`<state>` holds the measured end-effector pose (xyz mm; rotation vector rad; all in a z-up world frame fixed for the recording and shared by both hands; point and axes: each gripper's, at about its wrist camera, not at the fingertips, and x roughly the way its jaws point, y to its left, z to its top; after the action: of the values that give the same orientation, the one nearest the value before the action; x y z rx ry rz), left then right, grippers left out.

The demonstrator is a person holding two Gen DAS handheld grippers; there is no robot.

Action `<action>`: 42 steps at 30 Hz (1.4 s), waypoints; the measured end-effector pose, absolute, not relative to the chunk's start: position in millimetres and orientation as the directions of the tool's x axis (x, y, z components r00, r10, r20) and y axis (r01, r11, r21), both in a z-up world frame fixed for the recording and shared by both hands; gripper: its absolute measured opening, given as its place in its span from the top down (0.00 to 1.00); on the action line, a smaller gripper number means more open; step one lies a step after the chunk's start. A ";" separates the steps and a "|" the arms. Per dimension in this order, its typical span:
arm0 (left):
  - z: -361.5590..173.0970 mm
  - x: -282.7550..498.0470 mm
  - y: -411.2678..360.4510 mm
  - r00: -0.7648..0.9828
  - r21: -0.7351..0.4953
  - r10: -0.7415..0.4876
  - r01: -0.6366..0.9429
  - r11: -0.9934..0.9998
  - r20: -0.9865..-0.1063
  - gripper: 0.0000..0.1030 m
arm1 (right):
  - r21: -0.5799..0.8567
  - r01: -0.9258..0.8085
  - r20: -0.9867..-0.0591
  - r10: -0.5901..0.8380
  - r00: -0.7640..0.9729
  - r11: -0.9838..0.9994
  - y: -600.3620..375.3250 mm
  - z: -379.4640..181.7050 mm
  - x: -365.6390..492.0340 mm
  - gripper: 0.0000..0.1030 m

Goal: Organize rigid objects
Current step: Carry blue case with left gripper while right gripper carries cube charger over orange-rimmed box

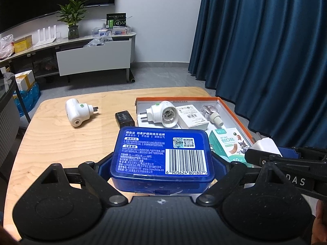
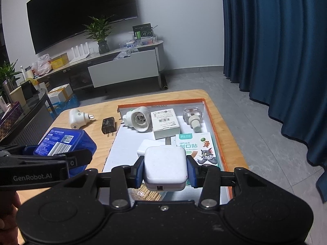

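My left gripper (image 1: 161, 161) is shut on a blue plastic floss box (image 1: 161, 153), held label-up above the wooden table. In the right wrist view the same blue floss box (image 2: 65, 143) shows at the left. My right gripper (image 2: 165, 169) is shut on a white square charger (image 2: 165, 165), held over the near end of an orange-rimmed cardboard tray (image 2: 211, 120). The tray (image 1: 234, 116) holds a white plug-in device (image 1: 163, 112), a small white carton (image 1: 192, 118), a clear bottle (image 1: 212, 112) and a plaster box (image 2: 196, 149).
On the bare table left of the tray lie a second white plug-in device (image 1: 77, 110) and a black charger (image 1: 124, 118). A flat white adapter (image 2: 147, 145) lies in the tray under my right gripper. A blue curtain (image 2: 276, 51) hangs to the right, and a TV cabinet (image 1: 94, 57) stands behind.
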<state>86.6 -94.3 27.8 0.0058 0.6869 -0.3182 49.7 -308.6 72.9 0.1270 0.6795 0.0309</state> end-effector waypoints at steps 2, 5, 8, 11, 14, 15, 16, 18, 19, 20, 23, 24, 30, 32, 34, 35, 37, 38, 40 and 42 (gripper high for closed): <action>27.5 89.9 -94.9 0.723 -0.100 -0.290 0.295 0.950 -0.627 0.09 | 0.127 0.013 -0.625 0.070 0.778 0.992 -308.9 72.7 50.3 0.50; 25.5 91.1 -97.3 0.720 -0.102 -0.296 0.301 0.948 -0.628 0.09 | 0.127 0.016 -0.626 0.067 0.777 0.992 -310.4 72.0 52.7 0.50; 24.0 92.8 -100.3 0.717 -0.100 -0.299 0.307 0.947 -0.630 0.09 | 0.128 0.021 -0.626 0.064 0.777 0.992 -312.9 71.4 55.5 0.50; 23.1 95.1 -102.4 0.714 -0.103 -0.303 0.311 0.945 -0.631 0.09 | 0.125 0.022 -0.626 0.062 0.777 0.992 -314.7 71.5 58.2 0.50; 22.1 94.9 -104.2 0.712 -0.101 -0.307 0.318 0.943 -0.631 0.09 | 0.125 0.023 -0.626 0.061 0.778 0.992 -315.5 71.4 59.5 0.50; 21.6 95.2 -105.1 0.711 -0.100 -0.308 0.319 0.942 -0.632 0.09 | 0.125 0.024 -0.625 0.060 0.778 0.992 -316.0 71.3 60.3 0.50; 21.3 95.4 -106.1 0.711 -0.099 -0.309 0.321 0.942 -0.632 0.09 | 0.125 0.025 -0.625 0.059 0.778 0.992 -316.8 71.1 61.0 0.50; 20.7 96.5 -107.7 0.709 -0.099 -0.311 0.325 0.941 -0.632 0.09 | 0.125 0.026 -0.625 0.058 0.779 0.992 -317.7 70.9 62.2 0.50; 20.3 96.9 -108.4 0.708 -0.098 -0.312 0.327 0.940 -0.633 0.09 | 0.125 0.028 -0.625 0.056 0.778 0.992 -318.8 70.7 63.6 0.50; 19.9 97.3 -109.1 0.708 -0.099 -0.313 0.328 0.940 -0.633 0.09 | 0.125 0.030 -0.626 0.056 0.778 0.992 -320.5 70.5 65.1 0.50; 19.1 98.5 -110.1 0.703 -0.101 -0.318 0.333 0.938 -0.636 0.09 | 0.123 0.033 -0.627 0.052 0.777 0.992 -323.3 70.2 69.4 0.50; 18.9 99.1 -110.6 0.702 -0.101 -0.318 0.333 0.938 -0.637 0.09 | 0.122 0.033 -0.627 0.051 0.777 0.992 -324.0 70.4 70.6 0.50; 17.9 104.9 -114.9 0.699 -0.104 -0.322 0.337 0.936 -0.638 0.09 | 0.120 0.034 -0.629 0.050 0.776 0.992 -324.9 69.8 74.5 0.50; 17.3 105.9 -115.6 0.699 -0.105 -0.323 0.338 0.935 -0.638 0.09 | 0.119 0.034 -0.630 0.049 0.775 0.992 -325.4 69.3 77.1 0.50; 17.0 106.4 -115.9 0.698 -0.105 -0.325 0.339 0.935 -0.638 0.09 | 0.119 0.034 -0.631 0.049 0.775 0.992 -325.9 68.8 79.7 0.50; 17.0 107.0 -116.8 0.697 -0.106 -0.326 0.340 0.934 -0.639 0.09 | 0.119 0.034 -0.631 0.049 0.775 0.992 -325.9 68.8 79.8 0.50; 16.6 108.3 -118.7 0.696 -0.106 -0.327 0.342 0.934 -0.639 0.09 | 0.118 0.034 -0.631 0.049 0.775 0.992 -326.1 68.7 80.4 0.50; 16.6 108.9 -119.2 0.696 -0.106 -0.328 0.343 0.933 -0.639 0.09 | 0.118 0.033 -0.630 0.049 0.775 0.992 -326.0 68.7 79.9 0.50; 16.5 110.4 -119.6 0.696 -0.106 -0.329 0.344 0.933 -0.638 0.09 | 0.115 0.032 -0.630 0.048 0.775 0.993 -326.4 68.6 83.2 0.50; 16.2 112.1 -120.2 0.696 -0.107 -0.329 0.343 0.933 -0.638 0.09 | 0.116 0.032 -0.630 0.049 0.775 0.993 -326.6 68.7 85.0 0.50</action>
<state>112.1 -120.2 16.2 0.0206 0.7080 -0.3751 85.0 -326.6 68.7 0.1228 0.6846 0.0090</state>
